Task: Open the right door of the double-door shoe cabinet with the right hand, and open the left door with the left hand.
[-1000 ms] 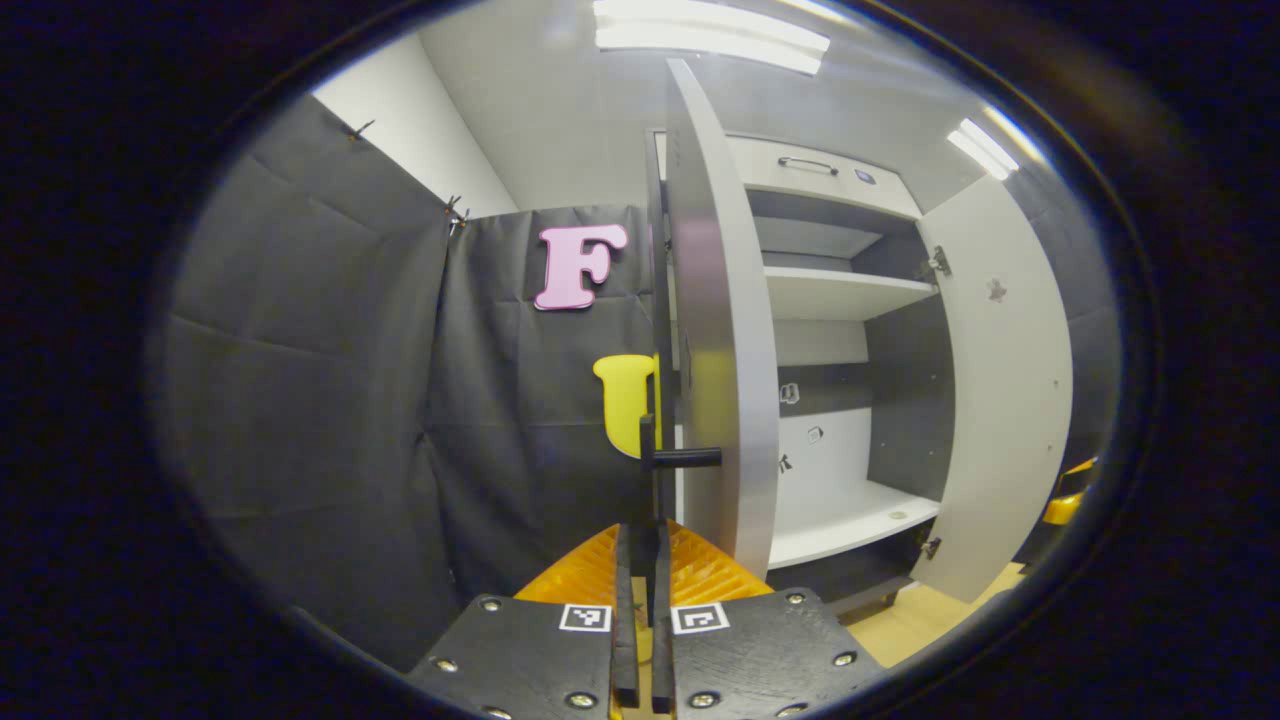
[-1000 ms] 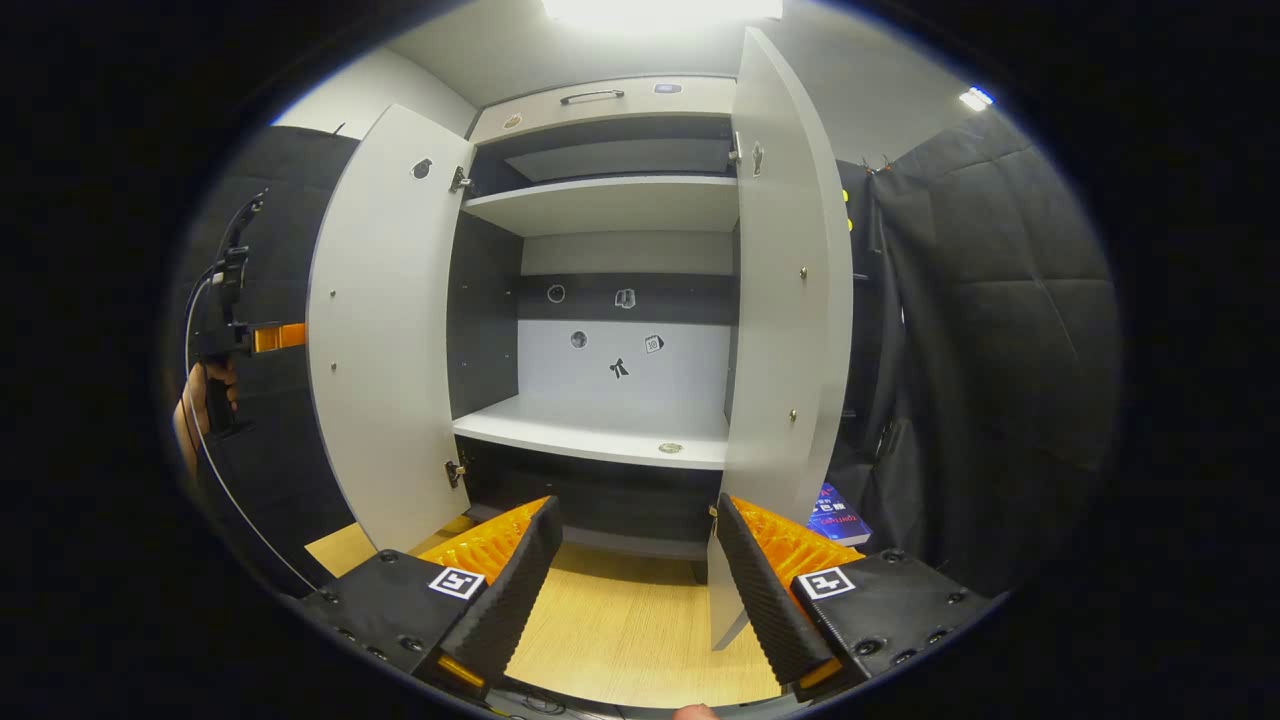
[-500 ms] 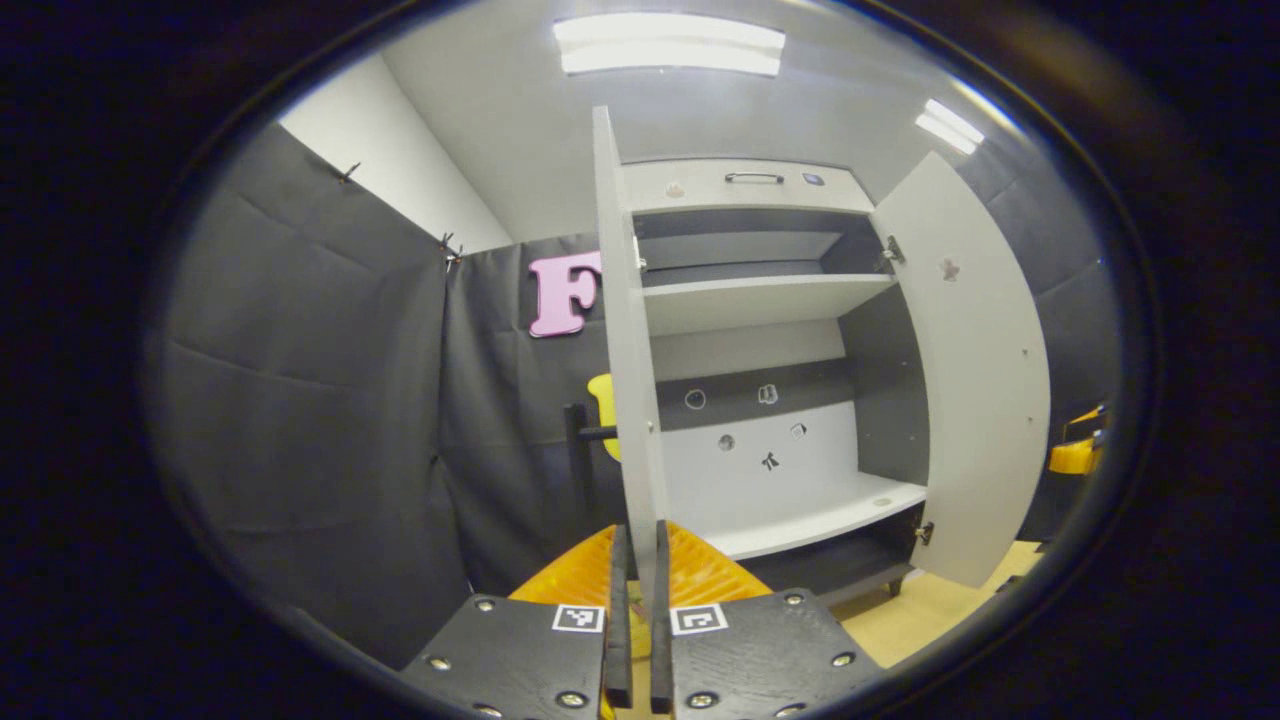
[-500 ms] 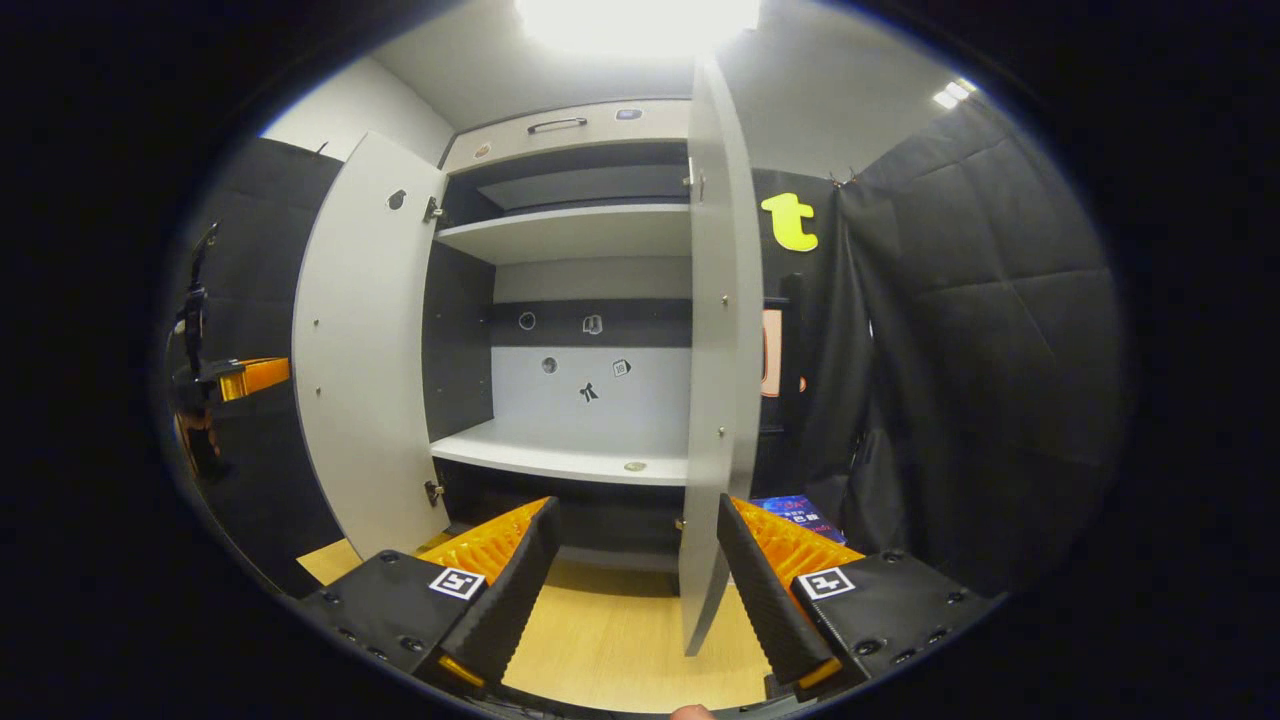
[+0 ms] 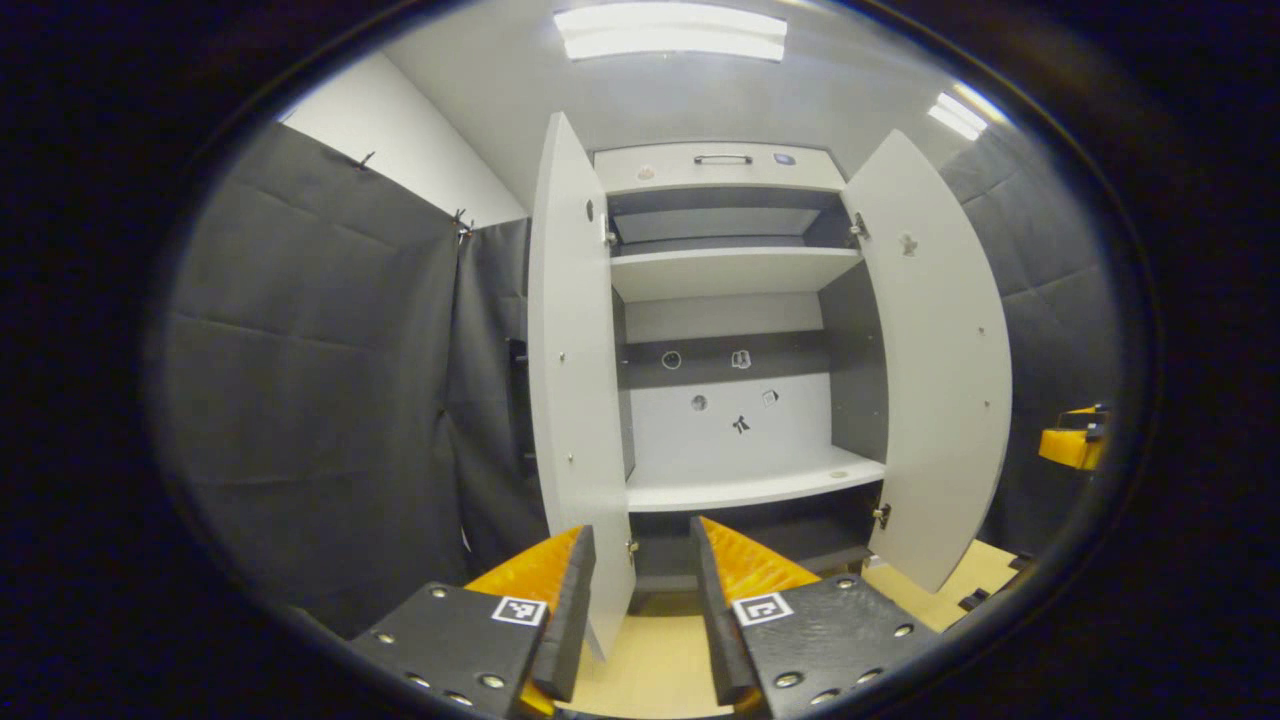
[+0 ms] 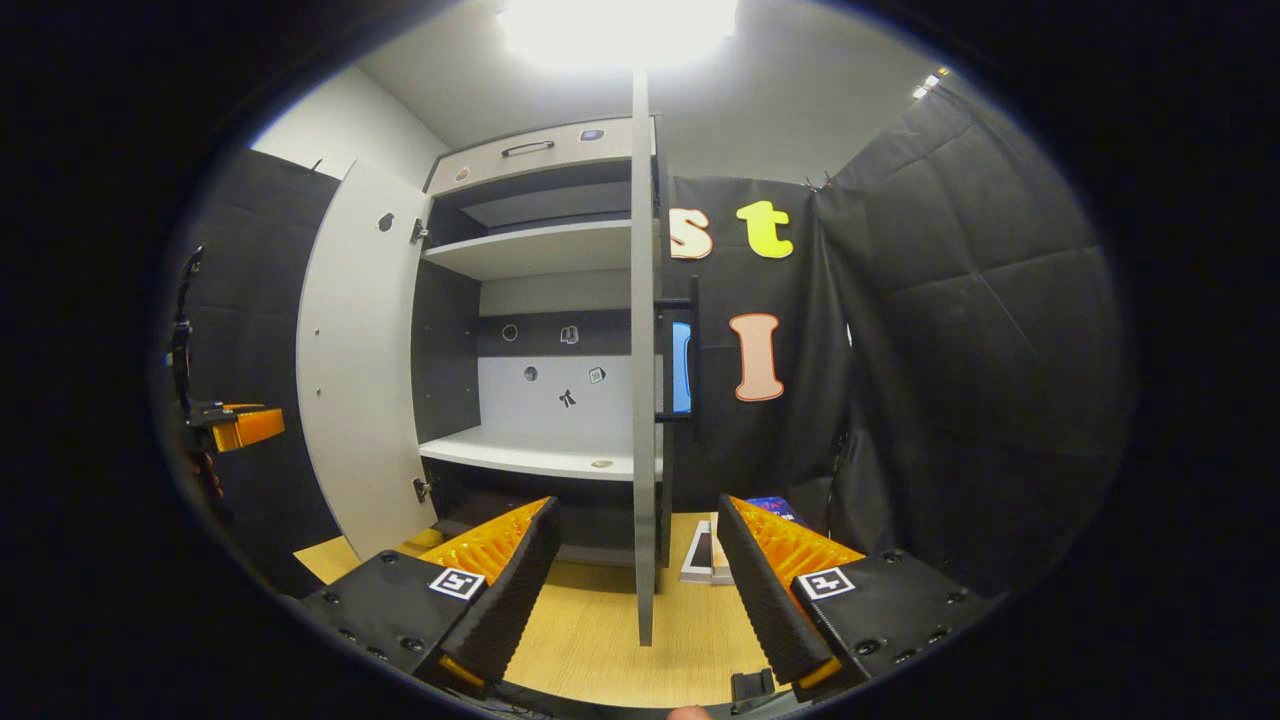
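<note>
The cabinet [image 5: 735,300] stands at the middle of the left gripper view with both doors swung out. Its left door [image 5: 575,380] hangs at 9 o'clock of the opening, inner face showing, and its right door [image 5: 935,350] at 3 o'clock. Between them lie an upper shelf [image 5: 730,270] and a lower shelf [image 5: 750,490], with small stickers [image 5: 740,423] on the back wall and a drawer [image 5: 720,165] at 12 o'clock.

In the right gripper view the right door [image 6: 642,360] is edge-on at centre, its black handle [image 6: 690,350] just to the right; the left door [image 6: 355,370] sits at 9 o'clock.

The left gripper [image 5: 640,610] is at 6 o'clock of its view, jaws apart, the left door's lower corner between them, untouched. The right gripper [image 6: 635,580] also has its jaws wide apart, straddling the right door's bottom edge without contact.

Books [image 6: 705,550] lie on the wooden floor [image 6: 600,640] beside the cabinet.
</note>
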The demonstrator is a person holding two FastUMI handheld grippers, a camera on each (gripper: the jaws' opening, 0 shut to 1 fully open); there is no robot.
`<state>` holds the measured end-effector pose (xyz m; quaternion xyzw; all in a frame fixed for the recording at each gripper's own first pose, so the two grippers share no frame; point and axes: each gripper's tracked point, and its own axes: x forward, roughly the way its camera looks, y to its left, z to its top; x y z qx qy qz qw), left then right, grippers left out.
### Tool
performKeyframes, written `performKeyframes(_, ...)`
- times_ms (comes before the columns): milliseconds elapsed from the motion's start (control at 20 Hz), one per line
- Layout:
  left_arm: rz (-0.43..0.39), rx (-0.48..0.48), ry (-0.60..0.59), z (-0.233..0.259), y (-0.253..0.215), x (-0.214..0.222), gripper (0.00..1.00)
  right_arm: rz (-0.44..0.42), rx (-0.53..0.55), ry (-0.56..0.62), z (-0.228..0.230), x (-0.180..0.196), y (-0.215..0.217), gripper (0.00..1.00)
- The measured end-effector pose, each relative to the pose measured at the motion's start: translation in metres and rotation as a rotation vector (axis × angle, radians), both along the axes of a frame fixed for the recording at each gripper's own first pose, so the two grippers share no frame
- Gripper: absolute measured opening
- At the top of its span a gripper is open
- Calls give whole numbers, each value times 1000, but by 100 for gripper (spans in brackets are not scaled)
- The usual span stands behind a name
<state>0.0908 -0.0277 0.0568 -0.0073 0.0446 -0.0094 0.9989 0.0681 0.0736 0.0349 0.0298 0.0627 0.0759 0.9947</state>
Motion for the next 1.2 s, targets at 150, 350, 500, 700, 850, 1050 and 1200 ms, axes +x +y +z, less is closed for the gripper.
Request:
performKeyframes(150,5,11,-5,-1,1,-8,86,-24,14,-16,2,-9,-3,96)
performKeyframes(350,30,10,-16,-3,10,-11,88,-58,39,-53,13,-18,2,96)
performKeyframes(500,42,3,-27,0,20,-13,88,-88,43,-75,21,-24,5,96)
performKeyframes(700,51,-8,-44,2,30,-14,89,-105,42,-94,26,-29,14,97)
performKeyframes(850,52,-9,-57,4,36,-16,89,-105,43,-98,28,-31,20,97)
performKeyframes(1050,48,4,-69,7,41,-16,89,-111,40,-105,30,-31,26,97)
performKeyframes(1200,49,5,-76,9,43,-16,89,-111,34,-102,30,-31,27,97)
